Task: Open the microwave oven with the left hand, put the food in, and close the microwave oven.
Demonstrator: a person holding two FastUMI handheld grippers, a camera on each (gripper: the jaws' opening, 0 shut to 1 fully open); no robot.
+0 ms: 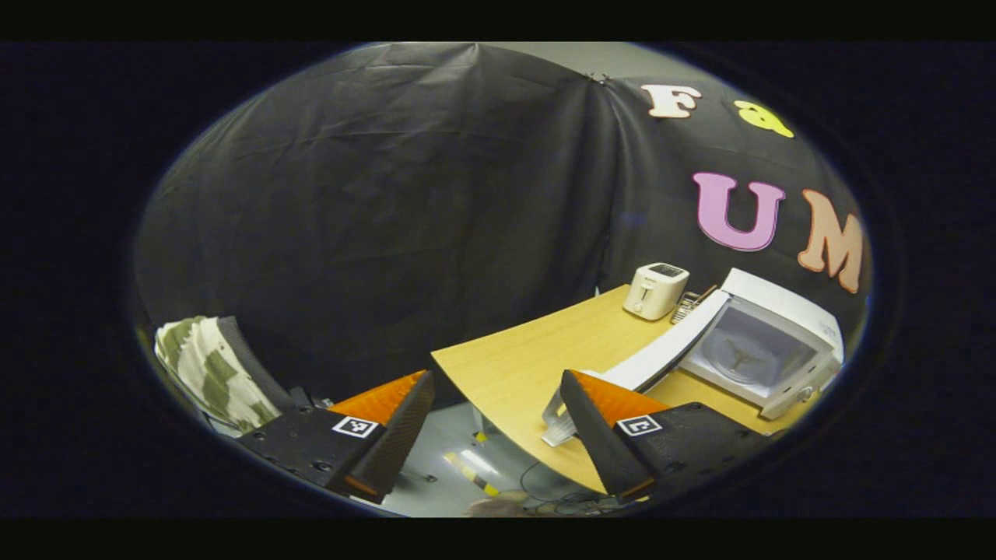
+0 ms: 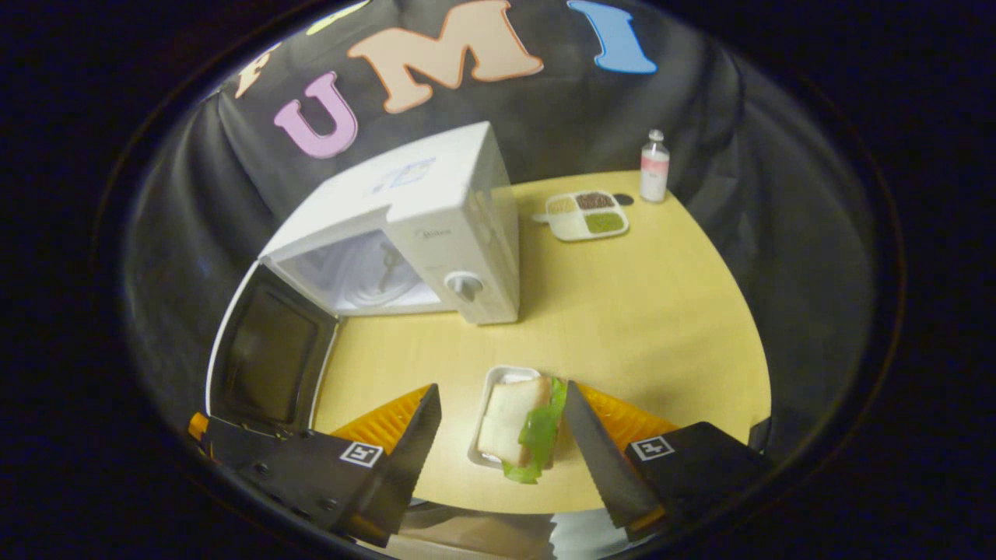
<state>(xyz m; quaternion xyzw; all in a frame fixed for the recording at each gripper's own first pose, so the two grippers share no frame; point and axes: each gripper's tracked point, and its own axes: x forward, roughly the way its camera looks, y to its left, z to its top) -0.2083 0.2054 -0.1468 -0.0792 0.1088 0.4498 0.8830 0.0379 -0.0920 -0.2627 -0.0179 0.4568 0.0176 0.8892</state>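
Sandwich tray (image 2: 513,424) lies between the open right claw (image 2: 502,435), at the desk's (image 2: 661,311) near edge.
Its long axis runs toward the open microwave (image 2: 436,233); the left claw (image 1: 498,424), open and empty, hangs off the desk.

The table (image 2: 661,311) has a smooth, light wood-grain top with a low sheen. The microwave oven (image 2: 436,210) has a smooth, white, painted-looking casing; its open door (image 2: 268,358) carries a dark, glossy window pane. The toaster (image 1: 655,290) looks like smooth cream plastic. The sandwich (image 2: 517,428) shows matt, porous bread and glossy green leaf. The bottle (image 2: 654,167) appears to be translucent plastic.
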